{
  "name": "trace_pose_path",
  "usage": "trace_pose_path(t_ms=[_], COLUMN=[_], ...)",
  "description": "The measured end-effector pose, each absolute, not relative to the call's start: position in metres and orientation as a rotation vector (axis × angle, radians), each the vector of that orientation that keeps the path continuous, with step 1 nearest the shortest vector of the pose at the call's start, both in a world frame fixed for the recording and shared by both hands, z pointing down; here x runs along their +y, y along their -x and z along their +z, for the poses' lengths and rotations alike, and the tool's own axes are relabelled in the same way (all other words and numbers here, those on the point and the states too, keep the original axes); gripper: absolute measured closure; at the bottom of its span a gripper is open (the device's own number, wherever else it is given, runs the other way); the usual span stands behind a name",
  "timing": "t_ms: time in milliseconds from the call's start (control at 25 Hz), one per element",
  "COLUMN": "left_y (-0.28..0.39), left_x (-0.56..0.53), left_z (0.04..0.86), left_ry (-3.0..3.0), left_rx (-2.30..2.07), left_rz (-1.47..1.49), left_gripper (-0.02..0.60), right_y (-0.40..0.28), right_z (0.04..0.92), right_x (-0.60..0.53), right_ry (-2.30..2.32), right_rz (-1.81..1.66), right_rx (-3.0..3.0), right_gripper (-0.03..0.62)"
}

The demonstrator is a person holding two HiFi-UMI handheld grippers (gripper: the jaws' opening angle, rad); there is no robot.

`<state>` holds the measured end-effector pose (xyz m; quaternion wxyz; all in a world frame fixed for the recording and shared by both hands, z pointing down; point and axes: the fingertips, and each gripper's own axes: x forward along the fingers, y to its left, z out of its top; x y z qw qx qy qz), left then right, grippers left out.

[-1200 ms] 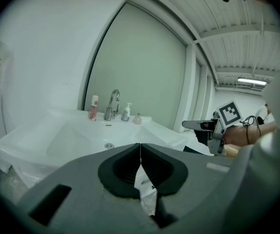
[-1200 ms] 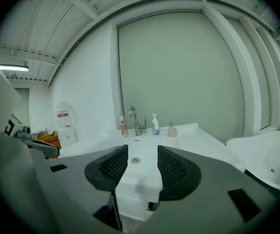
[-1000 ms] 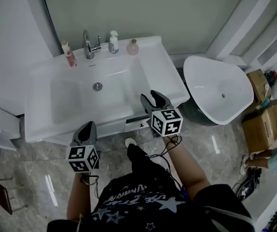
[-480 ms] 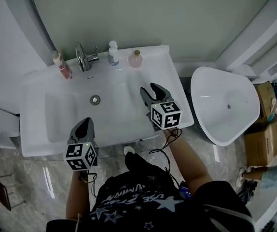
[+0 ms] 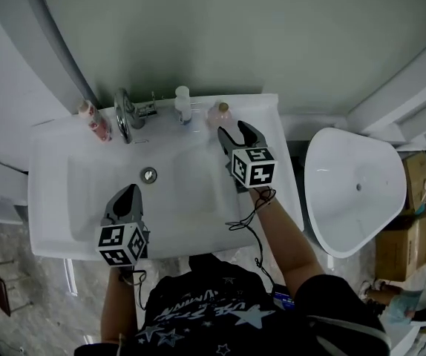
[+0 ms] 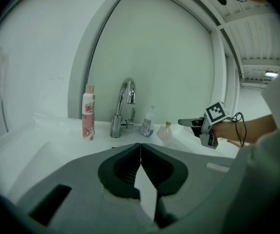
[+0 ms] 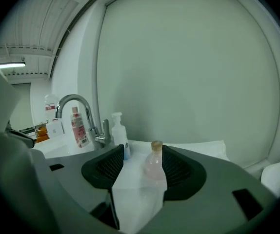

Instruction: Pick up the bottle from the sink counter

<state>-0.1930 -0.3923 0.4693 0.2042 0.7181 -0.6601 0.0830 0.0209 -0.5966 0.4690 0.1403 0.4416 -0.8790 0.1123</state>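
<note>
A small pink bottle with a tan cap (image 5: 219,113) stands at the back right of the white sink counter (image 5: 272,162). My right gripper (image 5: 237,130) hovers just in front of it, its jaws opening. In the right gripper view the pink bottle (image 7: 154,165) shows in the gap ahead of the gripper (image 7: 140,152), and the pads do not touch it. My left gripper (image 5: 126,197) is over the basin's front, shut and empty; the left gripper view (image 6: 140,147) shows its jaws closed.
Along the back edge stand a pink tube (image 5: 94,120), a chrome faucet (image 5: 124,114) and a white pump bottle (image 5: 183,104). A white oval fixture (image 5: 354,188) sits to the right of the counter, with cardboard boxes (image 5: 415,221) beyond it.
The right gripper has moved forward over the counter to the small pink bottle and its jaws have spread wider. The left gripper has come forward over the basin's front edge.
</note>
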Motion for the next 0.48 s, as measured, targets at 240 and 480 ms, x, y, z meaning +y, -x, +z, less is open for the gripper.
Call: trace_pose_path(t_ms=[240,480], left_y=[0.204,0.210], left_x=[-0.417,-0.433], left_z=[0.489,0.500], left_ry=[-1.938,-1.904], left_rx=[-1.834,-1.828], left_rz=[0.258,0.270], left_gripper=[0.561,0.561], right_y=[-0.012,0.004], right_z=[0.497,0.519], right_x=[-0.652,-0.682], right_ry=[-1.292,-1.276], right_rz=[0.337,0.304], right_rx=[-2.488,-2.469], right_gripper=[0.359,0.362])
